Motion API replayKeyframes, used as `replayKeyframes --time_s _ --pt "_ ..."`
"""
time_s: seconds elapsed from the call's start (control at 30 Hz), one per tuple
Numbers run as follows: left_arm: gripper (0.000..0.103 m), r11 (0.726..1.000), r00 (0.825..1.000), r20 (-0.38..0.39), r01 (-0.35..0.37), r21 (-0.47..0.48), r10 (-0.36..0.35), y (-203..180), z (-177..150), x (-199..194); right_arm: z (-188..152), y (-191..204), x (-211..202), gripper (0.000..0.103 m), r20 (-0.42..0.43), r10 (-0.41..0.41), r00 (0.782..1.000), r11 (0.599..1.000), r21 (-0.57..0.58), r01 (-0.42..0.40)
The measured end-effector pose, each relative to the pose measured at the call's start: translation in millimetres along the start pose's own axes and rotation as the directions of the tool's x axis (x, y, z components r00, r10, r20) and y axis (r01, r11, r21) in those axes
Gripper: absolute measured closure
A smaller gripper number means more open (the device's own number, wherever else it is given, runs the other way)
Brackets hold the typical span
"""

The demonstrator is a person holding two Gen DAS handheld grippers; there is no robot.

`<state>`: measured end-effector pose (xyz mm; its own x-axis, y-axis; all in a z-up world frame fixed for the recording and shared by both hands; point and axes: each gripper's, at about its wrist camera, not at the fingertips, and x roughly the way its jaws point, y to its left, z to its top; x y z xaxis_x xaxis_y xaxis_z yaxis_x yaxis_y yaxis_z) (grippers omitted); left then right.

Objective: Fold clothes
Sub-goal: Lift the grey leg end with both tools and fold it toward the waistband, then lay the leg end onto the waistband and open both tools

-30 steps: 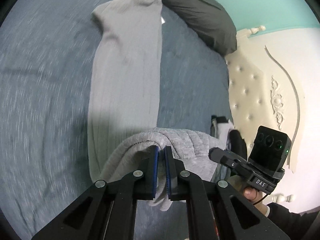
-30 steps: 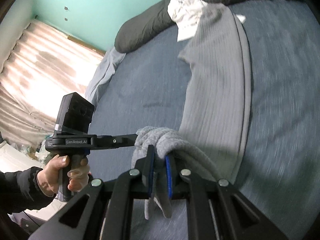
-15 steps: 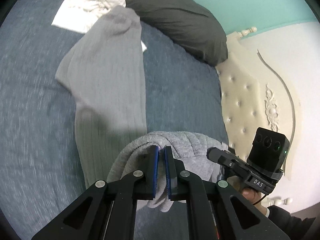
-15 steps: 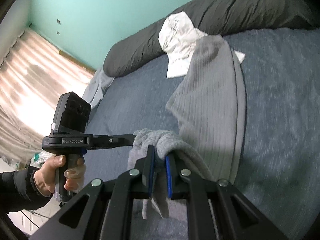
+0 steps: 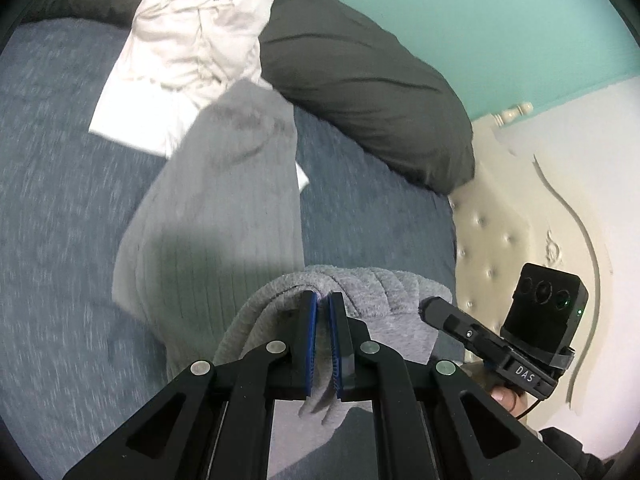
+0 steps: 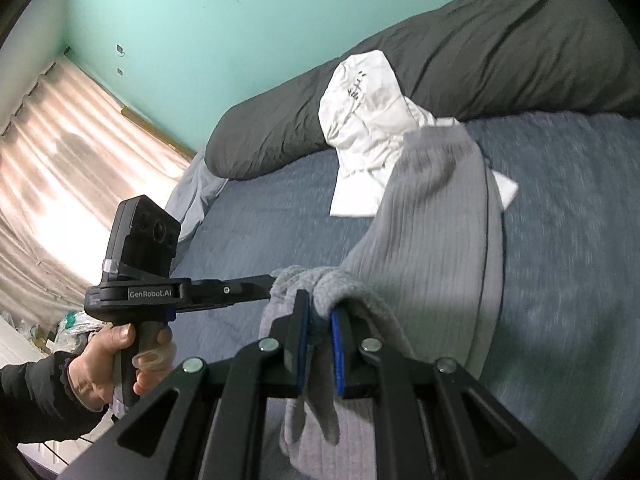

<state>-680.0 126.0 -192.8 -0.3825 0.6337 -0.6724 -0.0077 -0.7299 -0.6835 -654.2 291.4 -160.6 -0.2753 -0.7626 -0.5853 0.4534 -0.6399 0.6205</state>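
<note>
A long grey ribbed garment (image 5: 224, 208) lies stretched across the blue bed (image 5: 60, 200), its far end on a white garment (image 5: 192, 52). My left gripper (image 5: 323, 300) is shut on the garment's near fleecy edge, lifted off the bed. In the right wrist view the same grey garment (image 6: 436, 224) runs from the white garment (image 6: 368, 120) down to my right gripper (image 6: 318, 300), which is shut on the bunched near edge beside the left one. The cloth doubles back over itself between the two grips. The other hand-held gripper (image 6: 256, 286) reaches in from the left.
A dark grey duvet roll (image 5: 360, 80) lies along the bed's far side under a teal wall (image 6: 220, 20). A cream tufted headboard (image 5: 500, 220) stands at the right. Lit curtains (image 6: 60, 152) hang at the left. A person's hand (image 6: 120, 360) holds the left gripper's handle.
Both grippers have carried the garment's near edge toward its far end, so the flat part looks shorter. The white garment and duvet roll have come closer and lower in both views.
</note>
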Motion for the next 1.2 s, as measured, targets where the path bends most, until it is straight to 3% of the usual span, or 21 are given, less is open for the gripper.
replayKeyframes --time_s 0.4,0.77,0.93,1.2 --pt "0.096 0.999 0.997 0.067 -0.039 -0.032 0.041 23.0 72.2 19.2 81.7 -32.5 52.2 0.094 0.024 0.002 1.000 1.000 0.023 -0.002" --pt "0.094 0.996 0.993 0.091 -0.074 -0.056 0.079 45.3 105.1 34.0 114.9 -64.6 96.0 0.094 0.020 -0.038 0.999 0.998 0.058 0.036" --pt "0.094 0.995 0.991 0.107 -0.070 -0.064 0.077 55.0 98.0 23.2 120.9 -83.9 112.6 0.094 0.013 -0.074 0.997 0.992 0.101 0.072" --pt "0.094 0.991 0.995 0.035 -0.085 -0.107 0.090 92.5 51.6 30.6 124.6 -101.7 145.9 0.094 -0.042 -0.103 0.994 0.984 0.138 0.108"
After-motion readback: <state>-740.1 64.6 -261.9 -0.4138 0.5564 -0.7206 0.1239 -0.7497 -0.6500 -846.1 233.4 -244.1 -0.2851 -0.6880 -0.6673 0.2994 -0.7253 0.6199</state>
